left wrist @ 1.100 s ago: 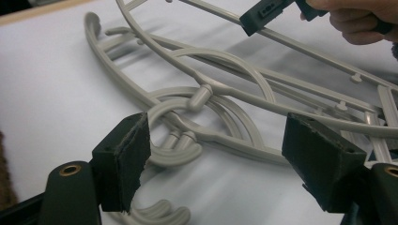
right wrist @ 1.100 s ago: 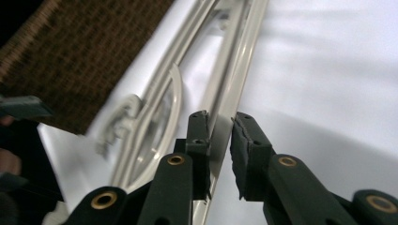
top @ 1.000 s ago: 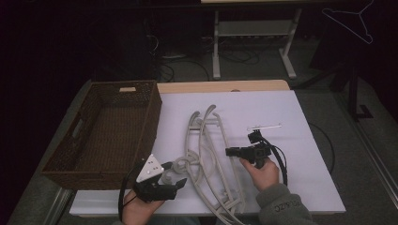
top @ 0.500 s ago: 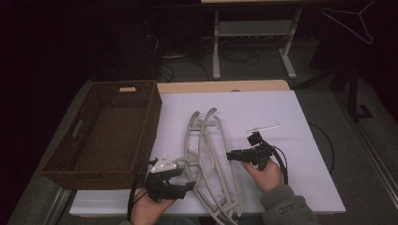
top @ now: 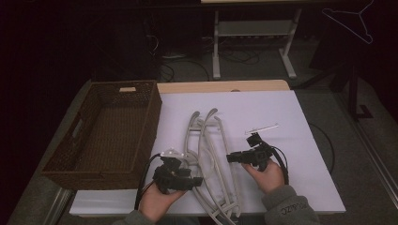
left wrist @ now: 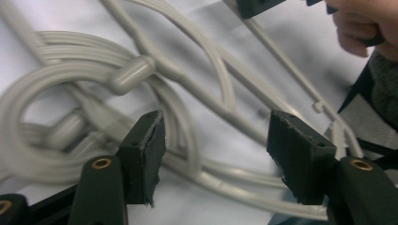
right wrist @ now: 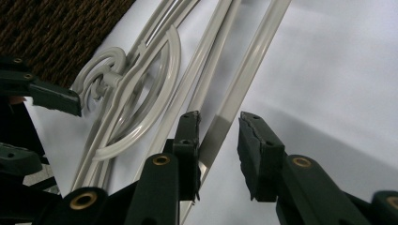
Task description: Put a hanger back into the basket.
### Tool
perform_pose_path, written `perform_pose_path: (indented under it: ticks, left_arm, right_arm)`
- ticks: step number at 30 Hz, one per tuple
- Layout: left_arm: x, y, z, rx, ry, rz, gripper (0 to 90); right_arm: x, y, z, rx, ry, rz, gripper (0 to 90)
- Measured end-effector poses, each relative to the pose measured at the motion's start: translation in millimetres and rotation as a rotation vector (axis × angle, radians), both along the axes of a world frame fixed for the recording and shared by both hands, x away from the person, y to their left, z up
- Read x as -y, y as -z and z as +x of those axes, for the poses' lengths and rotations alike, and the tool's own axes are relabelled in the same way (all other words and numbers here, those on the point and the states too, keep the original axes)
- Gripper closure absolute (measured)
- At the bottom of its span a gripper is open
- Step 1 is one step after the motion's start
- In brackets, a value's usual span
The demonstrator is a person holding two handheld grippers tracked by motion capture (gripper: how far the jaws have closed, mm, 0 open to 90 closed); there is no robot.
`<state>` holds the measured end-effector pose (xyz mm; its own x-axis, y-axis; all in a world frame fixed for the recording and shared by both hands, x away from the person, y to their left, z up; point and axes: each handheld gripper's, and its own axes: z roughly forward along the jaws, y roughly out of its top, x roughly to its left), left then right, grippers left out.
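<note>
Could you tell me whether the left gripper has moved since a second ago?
Yes: the left gripper has slid rightward, away from the wicker basket, over the hangers.

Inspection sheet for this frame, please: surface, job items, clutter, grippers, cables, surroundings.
Surface: table under a white sheet, wooden edge at the far side.
Job's things: pile of grey hangers in the middle, hooks near the left gripper; brown wicker basket to their left, nothing seen in it.
Clutter: one small clear clip-like piece beyond the right gripper.
Grippers: left gripper open over the hanger hooks, jaws just been closing, no contact. Right gripper has a hanger bar between its fingers, a gap on one side; jaws just been closing.
Cables: one trails from each gripper; more on the floor behind.
Surroundings: dark room, white frame legs, wire hanger top right.
</note>
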<state>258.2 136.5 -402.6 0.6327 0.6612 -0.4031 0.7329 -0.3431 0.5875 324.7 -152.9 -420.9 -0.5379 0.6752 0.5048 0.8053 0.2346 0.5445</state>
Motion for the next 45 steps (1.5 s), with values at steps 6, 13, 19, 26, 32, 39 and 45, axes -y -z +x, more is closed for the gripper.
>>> perform_pose_path:
  ticks: [6, 13, 19, 26, 32, 39, 45]
  left_arm:
    - [8.9, 5.3, 8.8, -0.073, 0.008, -0.043, 43.1]
    - [14.4, 9.7, 15.7, -0.119, 0.001, -0.033, 47.9]
    - [16.5, 14.4, 20.4, -0.163, -0.02, -0.059, 51.0]
    - [16.9, 16.3, 24.5, -0.182, -0.021, -0.077, 53.7]
    - [19.8, 18.0, 25.3, -0.201, -0.015, -0.084, 54.1]
    - [19.1, 22.7, 27.0, -0.224, -0.012, -0.093, 56.9]
    - [18.5, 19.2, 26.9, -0.223, -0.038, -0.129, 57.5]
  right_arm:
    - [-0.2, -0.2, -0.4, -0.003, -0.007, 0.004, 70.3]
    - [0.6, 0.3, -0.1, -0.009, -0.011, 0.004, 73.0]
    - [2.3, 1.6, -0.5, -0.014, -0.026, 0.006, 79.7]
    - [3.7, 7.8, 2.9, -0.081, -0.042, 0.012, 63.8]
    - [0.4, 10.5, 0.9, -0.095, -0.059, 0.017, 69.6]
    - [5.2, 6.4, -1.0, -0.1, -0.053, 0.05, 72.0]
    - [6.7, 2.9, -3.5, -0.083, -0.055, 0.072, 74.1]
